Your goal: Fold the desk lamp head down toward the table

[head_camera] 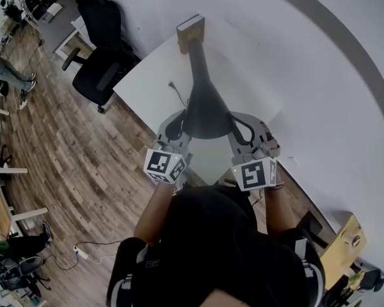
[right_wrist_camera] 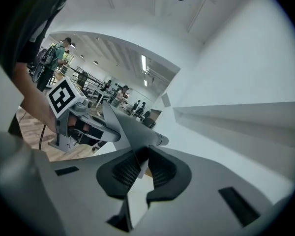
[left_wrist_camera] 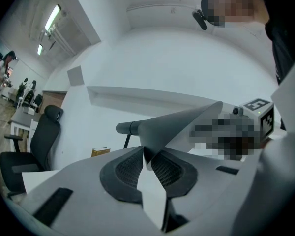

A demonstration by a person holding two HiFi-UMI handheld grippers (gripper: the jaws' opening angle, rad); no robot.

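Note:
The desk lamp head (head_camera: pixel 203 110) is a dark grey cone; in the head view it hangs over the white table (head_camera: pixel 147 75), with its neck (head_camera: pixel 195 53) running away from me. My left gripper (head_camera: pixel 173 130) is shut on the shade's left rim. In the left gripper view the pads (left_wrist_camera: pixel 132 168) pinch the thin edge of the lamp head (left_wrist_camera: pixel 182 124). My right gripper (head_camera: pixel 241 132) is shut on the right rim. In the right gripper view the lamp head (right_wrist_camera: pixel 123 127) runs between the closed pads (right_wrist_camera: pixel 160 171). Both grippers point about level.
A brown book or box (head_camera: pixel 191 29) stands at the table's far end beside the lamp's neck, and a cable (head_camera: pixel 175 89) lies on the tabletop. A black office chair (head_camera: pixel 101 62) stands left of the table on wooden floor. A white wall runs along the right.

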